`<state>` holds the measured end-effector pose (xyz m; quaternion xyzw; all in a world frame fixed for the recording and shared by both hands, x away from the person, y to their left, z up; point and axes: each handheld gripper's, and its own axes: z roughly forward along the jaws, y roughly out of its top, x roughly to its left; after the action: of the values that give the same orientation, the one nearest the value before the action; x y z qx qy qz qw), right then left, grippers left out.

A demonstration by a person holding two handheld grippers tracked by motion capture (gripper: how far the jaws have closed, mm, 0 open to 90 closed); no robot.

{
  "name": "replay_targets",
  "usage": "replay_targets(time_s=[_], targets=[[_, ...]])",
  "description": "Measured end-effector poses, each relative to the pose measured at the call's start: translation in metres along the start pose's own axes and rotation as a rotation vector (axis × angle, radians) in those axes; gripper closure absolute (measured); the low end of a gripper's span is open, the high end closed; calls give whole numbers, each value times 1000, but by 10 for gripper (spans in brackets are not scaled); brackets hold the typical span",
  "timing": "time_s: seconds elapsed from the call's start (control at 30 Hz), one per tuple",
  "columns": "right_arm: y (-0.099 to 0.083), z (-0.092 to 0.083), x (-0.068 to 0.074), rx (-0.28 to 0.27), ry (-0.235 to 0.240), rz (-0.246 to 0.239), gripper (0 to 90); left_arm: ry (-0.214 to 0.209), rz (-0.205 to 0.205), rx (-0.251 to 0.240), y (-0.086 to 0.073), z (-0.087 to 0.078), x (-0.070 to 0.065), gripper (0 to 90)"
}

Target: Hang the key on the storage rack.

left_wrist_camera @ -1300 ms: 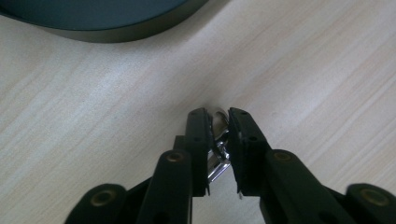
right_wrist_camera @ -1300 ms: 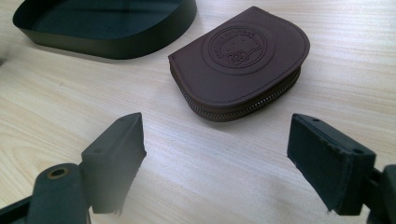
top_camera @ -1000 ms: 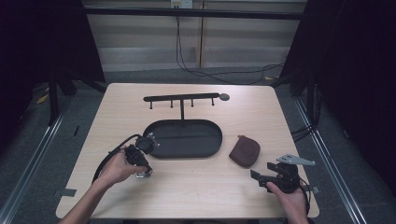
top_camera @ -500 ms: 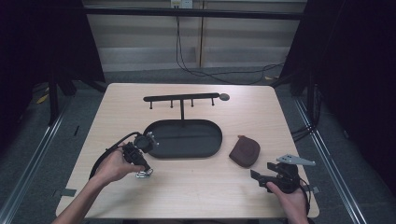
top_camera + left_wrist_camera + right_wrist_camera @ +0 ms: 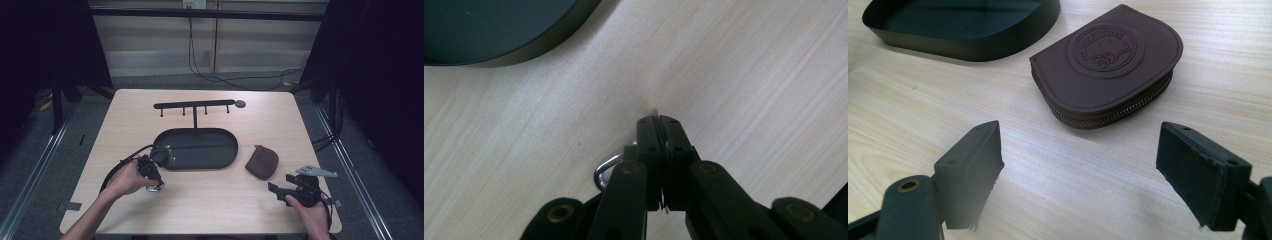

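Mostly hidden, a metal ring (image 5: 605, 169) sits between the left gripper (image 5: 658, 121) fingers

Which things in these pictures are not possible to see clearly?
- Metal ring, left gripper view: mostly hidden behind the shut left gripper; what it belongs to cannot be told.
- Tray, left gripper view: cut off by the top edge.
- Pouch emblem, right gripper view: too faint to read.
- Rack pegs, high view: too small.

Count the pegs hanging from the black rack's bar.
4: four short pegs hang in a row under the bar of the black rack, behind the oval tray; any further ones would be too small to tell.
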<state>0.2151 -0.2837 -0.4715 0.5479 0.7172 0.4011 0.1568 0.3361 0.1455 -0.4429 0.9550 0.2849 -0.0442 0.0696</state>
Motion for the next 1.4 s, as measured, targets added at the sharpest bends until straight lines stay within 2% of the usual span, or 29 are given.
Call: replay_targets(time_s=[0.23,0.33,0.4,0.47,0.53,0.77,0.87,1.07,1.13,1.2,1.3,1.33,1.4], targets=[[0,0,0,1,-2,1,182,7,6,-7,-2,-12,-2,893],[0,0,0,1,-2,2,182,18,25,-12,-3,-21,-4,893],[0,1,0,3,-3,2,182,20,21,-15,-3,-22,-4,893],[0,1,0,2,-3,1,182,47,7,-34,-3,-27,-5,894],[0,0,0,2,-3,1,182,40,14,-21,-3,-30,-5,894],[0,1,0,3,-3,1,182,46,18,-38,-5,-43,-5,894],[0,1,0,3,-6,1,183,61,24,-19,-4,-47,-5,894],[0,1,0,3,-5,1,183,65,26,-28,-2,-57,-7,894],[0,1,0,6,-4,3,183,60,45,-11,-1,-60,-7,894],[0,1,0,12,-2,4,182,64,41,-4,0,-62,-7,894],[0,1,0,6,-2,5,182,64,40,-18,0,-66,-7,894],[0,1,-1,7,-2,5,182,82,46,-48,-1,-70,-6,893],[0,1,0,8,-4,4,182,84,42,-47,-1,-72,-5,894]])
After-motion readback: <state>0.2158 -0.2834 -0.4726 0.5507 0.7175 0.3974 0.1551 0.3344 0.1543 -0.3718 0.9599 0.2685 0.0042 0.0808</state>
